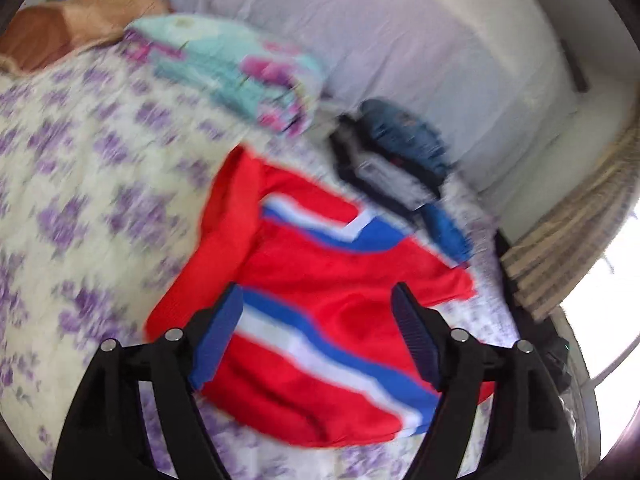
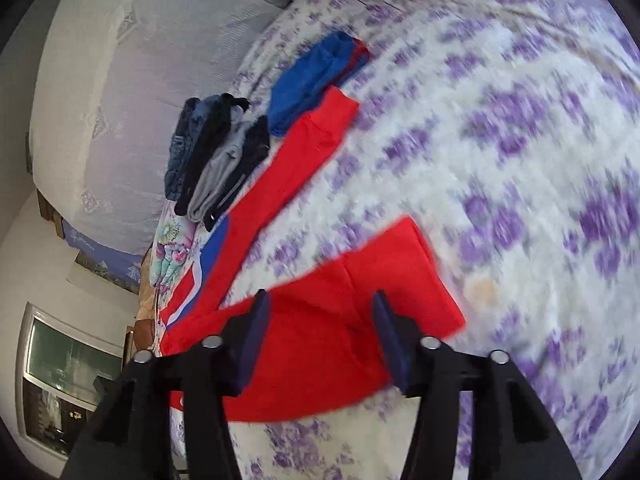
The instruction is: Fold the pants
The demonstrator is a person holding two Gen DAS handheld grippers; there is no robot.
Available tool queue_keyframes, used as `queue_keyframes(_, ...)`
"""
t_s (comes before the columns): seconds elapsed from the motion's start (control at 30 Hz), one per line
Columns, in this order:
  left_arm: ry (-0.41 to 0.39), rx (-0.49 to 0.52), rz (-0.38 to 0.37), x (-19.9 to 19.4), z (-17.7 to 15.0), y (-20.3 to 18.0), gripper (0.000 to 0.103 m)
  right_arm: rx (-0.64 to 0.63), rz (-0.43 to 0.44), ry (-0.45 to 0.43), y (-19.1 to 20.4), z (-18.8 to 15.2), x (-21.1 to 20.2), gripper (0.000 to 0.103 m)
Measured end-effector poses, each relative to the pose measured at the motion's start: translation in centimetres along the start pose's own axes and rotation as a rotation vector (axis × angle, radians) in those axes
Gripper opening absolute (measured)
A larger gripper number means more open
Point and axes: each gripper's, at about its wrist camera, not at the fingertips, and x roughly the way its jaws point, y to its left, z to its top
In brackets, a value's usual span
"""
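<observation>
Your left gripper (image 1: 318,308) has its jaws wide apart and holds nothing; the red pants (image 1: 320,312) with blue and white stripes lie flat on the bed (image 1: 80,184) below the gap, lower centre of the left wrist view, not pinched. Your right gripper (image 2: 320,316) also stands with jaws parted, somewhat less wide, and grips nothing; a plain red part of the pants (image 2: 340,320) lies under the gap at lower centre of the right wrist view, with one leg running up toward upper centre. In the left wrist view a dark clothes pile (image 1: 396,152) sits just above and right of the pants, and a teal floral bundle (image 1: 236,76) lies at upper centre. In the right wrist view a folded blue garment (image 2: 312,80) rests at the top end of that leg, apparently touching it. Both views are blurred, so finer detail of the folds cannot be told.
</observation>
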Motion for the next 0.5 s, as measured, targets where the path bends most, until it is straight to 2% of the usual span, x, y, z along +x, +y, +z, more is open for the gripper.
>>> queue_keyframes(0.07,-0.023,0.012,0.010,0.6,0.3,-0.9,0.089,0.019,0.021,0.005,1.1,2.6,2.6,0.061)
queue_keyframes(0.2,0.057,-0.073,0.014,3.9,-0.7,-0.2,0.089,0.139,-0.005,0.012,0.9,7.8,9.4,0.061)
queue_keyframes(0.27,0.067,-0.096,0.017,4.7,-1.4,0.4,0.089,0.199,-0.056,0.012,0.5,9.7,11.9,0.061)
queue_keyframes(0.4,0.049,-0.061,0.016,5.0,-1.9,0.6,0.091,0.292,-0.141,0.053,-1.1,10.6,15.2,0.061)
queue_keyframes(0.43,0.046,-0.053,0.015,5.1,-2.0,0.6,0.092,0.320,-0.151,0.066,-1.6,10.5,16.0,0.061)
queue_keyframes(0.5,0.041,-0.029,0.019,5.5,-2.2,0.5,0.095,0.339,-0.134,0.032,-2.0,10.4,16.2,0.058)
